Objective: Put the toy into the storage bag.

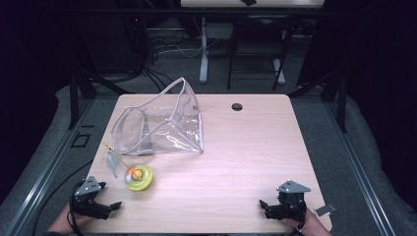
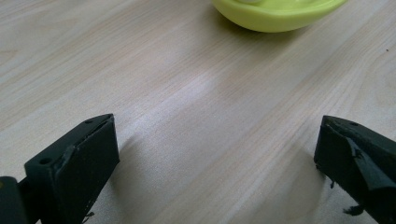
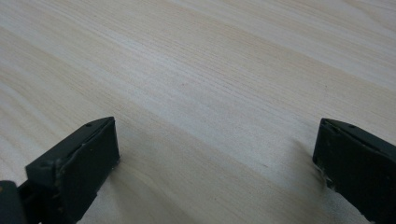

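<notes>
On the left front part of the wooden bench [image 1: 246, 162] lies a small yellow-green disc-shaped toy [image 1: 138, 177], round and shallow like a saucer, with an orange and white centre. A thin string or stick with a pale, feathery tail [image 1: 112, 162] runs from it toward the back left. Behind it, well apart from both grippers, stands a clear plastic bag [image 1: 162, 123], its mouth held open and facing left.

The left gripper [image 1: 110, 207] rests at the near left corner with its jaws spread wide and nothing between them. In the left gripper view the toy's rounded yellow-green rim [image 2: 280, 16] sits straight ahead, near but not touching. The right gripper [image 1: 265, 206] rests at the near right edge, well apart from the toy, jaws equally wide and empty over bare wood.

The toy looks like light, hard moulded plastic, so it probably weighs little and will not crush. Its smooth curved underside seems apt to slide or rock on the bench if nudged from one side. The best hold is likely across the rim, with one jaw on each opposite edge, closed gently. The tail appears soft and limp, and may drag or snag. The bag looks thin, floppy and slippery; its stiffer bound edge around the mouth seems the surest place to grip.
</notes>
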Tool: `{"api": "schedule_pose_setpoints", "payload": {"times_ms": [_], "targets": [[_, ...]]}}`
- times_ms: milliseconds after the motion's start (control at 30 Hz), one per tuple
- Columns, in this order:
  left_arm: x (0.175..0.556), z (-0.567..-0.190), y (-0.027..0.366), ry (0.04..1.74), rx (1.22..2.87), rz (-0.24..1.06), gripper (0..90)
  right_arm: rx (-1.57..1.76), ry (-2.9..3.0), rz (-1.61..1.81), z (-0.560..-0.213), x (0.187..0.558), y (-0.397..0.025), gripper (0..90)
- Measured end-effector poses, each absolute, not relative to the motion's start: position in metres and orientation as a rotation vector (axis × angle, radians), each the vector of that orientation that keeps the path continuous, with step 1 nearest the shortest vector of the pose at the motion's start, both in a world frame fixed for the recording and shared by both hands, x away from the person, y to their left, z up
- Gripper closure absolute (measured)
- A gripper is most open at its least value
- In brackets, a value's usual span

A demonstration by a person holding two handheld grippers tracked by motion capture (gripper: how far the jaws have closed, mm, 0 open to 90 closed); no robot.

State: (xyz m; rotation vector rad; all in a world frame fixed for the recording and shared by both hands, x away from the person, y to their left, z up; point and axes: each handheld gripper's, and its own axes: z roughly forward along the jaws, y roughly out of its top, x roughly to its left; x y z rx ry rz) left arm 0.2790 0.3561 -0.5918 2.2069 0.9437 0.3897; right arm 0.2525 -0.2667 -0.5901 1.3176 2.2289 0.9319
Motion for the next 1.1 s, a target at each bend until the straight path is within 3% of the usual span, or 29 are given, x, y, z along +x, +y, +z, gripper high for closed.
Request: {"api": "schedule_pose_setpoints", "payload": {"times_ms": [567,767,1100], "targets": [[0.279,-0.589,0.354,0.954,2.24,0.37,0.0,1.319,2.228,0.933,-0.59,0.252,-0.267,0.0],[0.28,-0.58,0.344,0.998,2.352,0.3,0.0,1.319,2.227,0.933,-0.59,0.252,-0.267,0.0],[0.277,-0.557,0.336,1.063,2.371,0.218,0.1,1.319,2.227,0.933,-0.59,0.252,-0.267,0.0]]}}
